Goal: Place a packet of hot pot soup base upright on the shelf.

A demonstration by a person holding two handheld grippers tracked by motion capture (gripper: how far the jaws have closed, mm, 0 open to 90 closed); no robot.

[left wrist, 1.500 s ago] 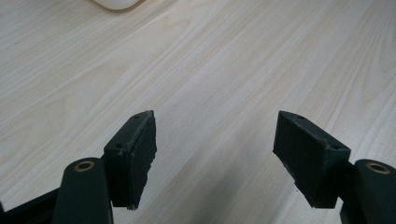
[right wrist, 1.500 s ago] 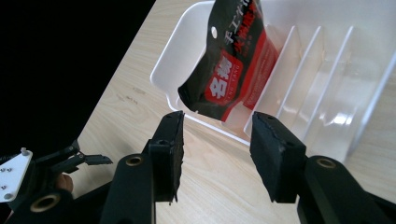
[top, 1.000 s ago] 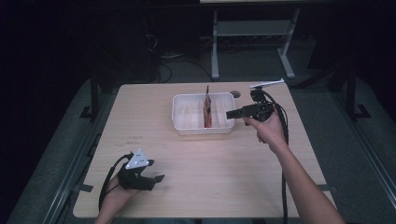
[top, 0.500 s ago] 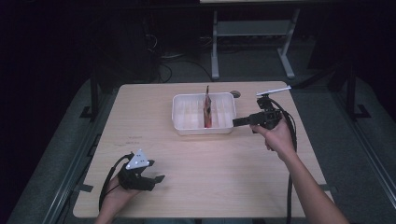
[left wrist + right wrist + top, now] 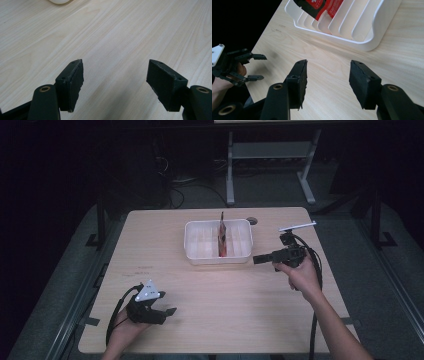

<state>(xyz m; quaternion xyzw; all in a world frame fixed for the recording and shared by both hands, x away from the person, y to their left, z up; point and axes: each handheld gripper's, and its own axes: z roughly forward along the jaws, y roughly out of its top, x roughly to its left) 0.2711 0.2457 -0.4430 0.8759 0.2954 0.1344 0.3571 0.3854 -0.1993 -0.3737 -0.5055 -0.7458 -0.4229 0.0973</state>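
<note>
A white slotted tray (image 5: 197, 251) sits at the middle back of the wooden table (image 5: 210, 320). A red and black packet (image 5: 222, 238) stands upright in one of its slots. My right gripper (image 5: 256, 259) hovers just off the tray's right near corner and points left. Its jaws are open with nothing between them. In the right gripper view, my right gripper (image 5: 328, 72) stands over bare wood below the tray (image 5: 372, 37) and the packet (image 5: 324, 7). My left gripper (image 5: 170, 311) rests open near the front left edge. My left gripper (image 5: 115, 72) holds nothing over bare wood.
A small dark round mark (image 5: 251, 220) lies on the table behind the tray. A metal stand (image 5: 270, 160) and cables are on the dark floor beyond the far edge. The table's left edge drops off next to the left hand (image 5: 222, 85).
My right gripper has moved from over the tray's right rim toward the near right and lower, off the tray. The left gripper has stayed put.
</note>
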